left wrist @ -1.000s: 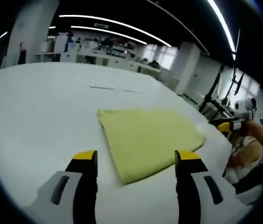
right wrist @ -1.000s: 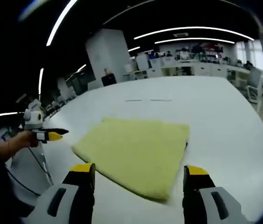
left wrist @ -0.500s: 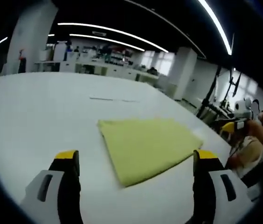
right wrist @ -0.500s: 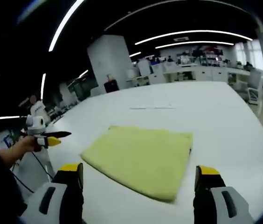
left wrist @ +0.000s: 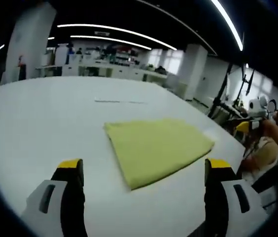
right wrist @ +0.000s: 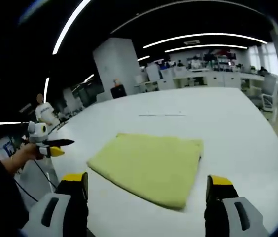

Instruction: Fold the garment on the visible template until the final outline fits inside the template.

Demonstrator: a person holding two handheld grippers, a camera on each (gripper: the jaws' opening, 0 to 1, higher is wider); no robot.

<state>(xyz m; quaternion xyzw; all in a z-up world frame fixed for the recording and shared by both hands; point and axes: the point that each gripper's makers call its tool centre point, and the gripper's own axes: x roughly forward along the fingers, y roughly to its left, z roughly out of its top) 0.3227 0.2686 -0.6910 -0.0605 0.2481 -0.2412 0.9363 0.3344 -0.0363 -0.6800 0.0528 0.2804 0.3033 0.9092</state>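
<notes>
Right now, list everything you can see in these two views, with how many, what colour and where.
folded garment: one, yellow-green, flat on the table, ahead of both grippers and touching neither
table: one, white, large, under the garment
template marks: thin dark lines on the table beyond the garment, too faint to trace the full outline
background desks: several, white, far side of the room
ceiling light strips: several, white, overhead
left gripper: one, grey with yellow tips, jaws wide apart, holding nothing
right gripper: one, same colours, jaws wide apart, holding nothing
person's hand: one, holding the left gripper off the table's edge
</notes>
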